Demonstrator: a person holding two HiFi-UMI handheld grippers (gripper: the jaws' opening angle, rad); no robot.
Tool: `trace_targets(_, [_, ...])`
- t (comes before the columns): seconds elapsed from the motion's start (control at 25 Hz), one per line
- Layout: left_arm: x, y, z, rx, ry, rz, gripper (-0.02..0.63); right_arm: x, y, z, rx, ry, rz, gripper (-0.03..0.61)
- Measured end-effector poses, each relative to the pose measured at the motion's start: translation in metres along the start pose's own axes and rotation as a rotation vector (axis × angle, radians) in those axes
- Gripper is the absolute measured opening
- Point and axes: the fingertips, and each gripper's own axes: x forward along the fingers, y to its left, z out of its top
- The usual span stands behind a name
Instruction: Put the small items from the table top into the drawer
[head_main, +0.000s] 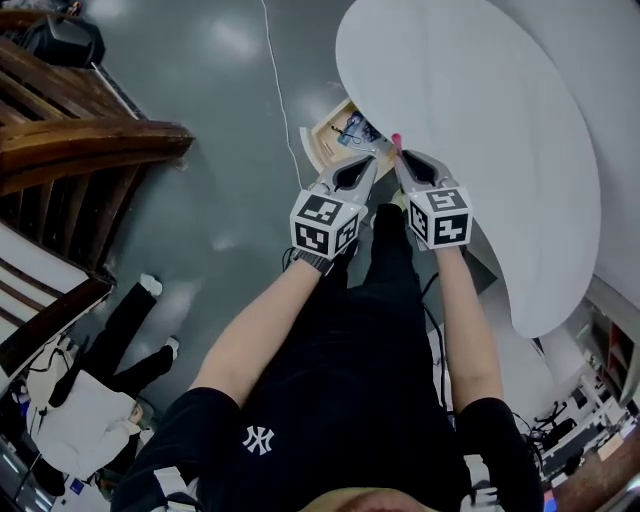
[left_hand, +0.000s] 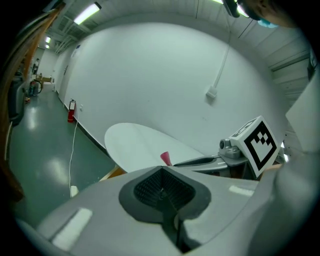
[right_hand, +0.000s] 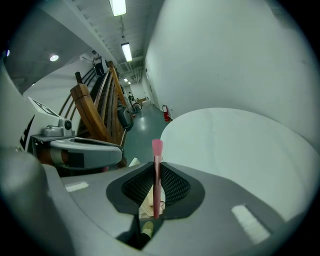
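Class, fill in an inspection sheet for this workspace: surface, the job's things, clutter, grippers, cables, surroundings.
surface: white round table; nothing seen on the part in view.
job's things: pink brush in the right gripper; drawer open under the table edge, items inside.
clutter: nothing seen.
grippers: left gripper jaws together, empty; right jaws shut on the brush.
cables: white cable along the floor.
surroundings: wooden stairs; another person down on the floor.

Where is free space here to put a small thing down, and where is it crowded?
The white table top is bare everywhere in view. Crowded: the open drawer at its edge, already holding items, with left gripper and right gripper close by.
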Motion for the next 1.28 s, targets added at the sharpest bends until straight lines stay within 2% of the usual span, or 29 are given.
trace_targets(0.4, [-0.014, 0.055, -0.006, -0.068, -0.025, 0.084, 0.000, 0.059, 0.034, -0.013, -0.132, 0.060, 0.044, 0.072])
trace_targets(0.92, [-0.002, 0.100, -0.028, -0.117, -0.027, 0.112, 0.000, 0.143, 0.045, -0.057, -0.322, 0.212, 0.062, 0.072])
trace_targets(1.28, [0.007, 0.117, -0.039, -0.131, -0.040, 0.123, 0.000, 0.172, 0.036, -0.083, -0.368, 0.270, 0.066, 0.073])
